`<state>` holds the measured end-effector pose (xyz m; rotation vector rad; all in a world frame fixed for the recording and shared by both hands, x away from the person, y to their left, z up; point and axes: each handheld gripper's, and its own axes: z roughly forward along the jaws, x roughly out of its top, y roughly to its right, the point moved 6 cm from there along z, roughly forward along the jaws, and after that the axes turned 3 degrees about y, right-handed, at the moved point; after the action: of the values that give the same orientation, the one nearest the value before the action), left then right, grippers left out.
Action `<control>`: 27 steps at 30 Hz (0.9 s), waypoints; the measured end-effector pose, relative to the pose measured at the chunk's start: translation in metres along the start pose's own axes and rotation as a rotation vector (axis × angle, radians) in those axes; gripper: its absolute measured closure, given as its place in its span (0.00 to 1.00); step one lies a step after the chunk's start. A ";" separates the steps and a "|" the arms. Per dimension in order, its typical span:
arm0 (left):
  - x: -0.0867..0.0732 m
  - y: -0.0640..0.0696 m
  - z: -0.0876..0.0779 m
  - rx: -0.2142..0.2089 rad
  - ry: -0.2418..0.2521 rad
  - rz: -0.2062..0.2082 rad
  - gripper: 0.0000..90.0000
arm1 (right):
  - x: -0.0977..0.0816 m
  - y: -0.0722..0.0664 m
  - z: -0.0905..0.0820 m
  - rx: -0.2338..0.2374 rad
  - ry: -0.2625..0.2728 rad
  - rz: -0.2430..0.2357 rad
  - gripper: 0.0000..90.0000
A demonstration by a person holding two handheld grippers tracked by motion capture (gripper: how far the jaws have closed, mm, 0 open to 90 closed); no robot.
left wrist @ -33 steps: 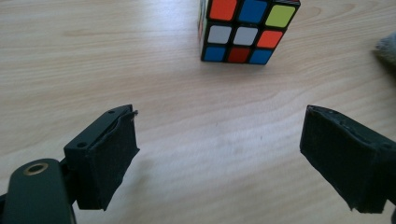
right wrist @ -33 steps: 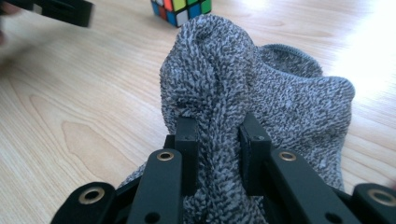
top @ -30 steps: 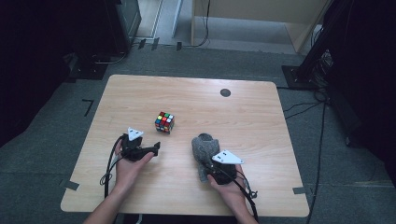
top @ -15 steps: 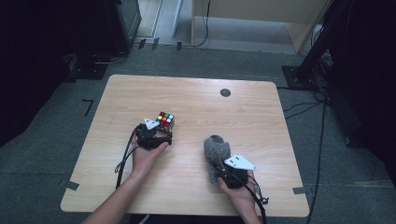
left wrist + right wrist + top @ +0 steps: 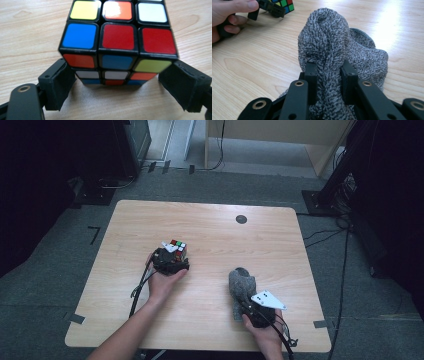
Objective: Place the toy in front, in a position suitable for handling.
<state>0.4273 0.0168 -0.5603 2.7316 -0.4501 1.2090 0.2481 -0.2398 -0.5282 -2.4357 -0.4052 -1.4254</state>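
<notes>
Where grey carpet (image 5: 60, 250) surrounds it, wooden table (image 5: 210, 232): left gripper (image 5: 172, 257) spread, closing; right gripper (image 5: 248, 302) pinching sock (image 5: 242, 282).

The puzzle cube (image 5: 117, 42) is marked by black edging around stickers of yellow, orange, white, blue, red and yellow-green, with green squares noted in the right gripper view. The sock (image 5: 337, 50) is knitted in a grey and black fleck of looped pile. The bench (image 5: 210, 227) is finished in pale wood grain with one dark round spot (image 5: 241, 219), and both sets of jaws are matt black.
</notes>
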 end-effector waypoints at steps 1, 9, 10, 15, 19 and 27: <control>0.001 0.000 0.001 0.006 0.001 -0.006 0.16 | 0.000 0.001 -0.001 -0.003 0.001 0.001 0.81; 0.006 -0.002 0.003 0.007 0.038 -0.042 0.36 | 0.000 0.003 -0.002 -0.007 0.003 0.008 0.81; 0.006 -0.001 0.002 -0.008 0.038 -0.037 0.37 | 0.000 0.004 -0.002 -0.007 0.003 0.010 0.81; 0.004 0.004 -0.004 -0.069 0.055 0.002 0.38 | 0.002 0.007 -0.002 -0.007 0.008 0.017 0.81; 0.002 0.015 -0.017 -0.169 0.101 0.052 0.38 | 0.005 0.007 -0.002 -0.002 0.017 0.014 0.81; -0.010 0.042 -0.047 -0.265 0.129 0.214 0.38 | 0.015 0.007 -0.001 0.017 0.042 0.009 0.81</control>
<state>0.3744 -0.0101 -0.5368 2.4146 -0.8389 1.2605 0.2564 -0.2451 -0.5155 -2.3870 -0.3954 -1.4611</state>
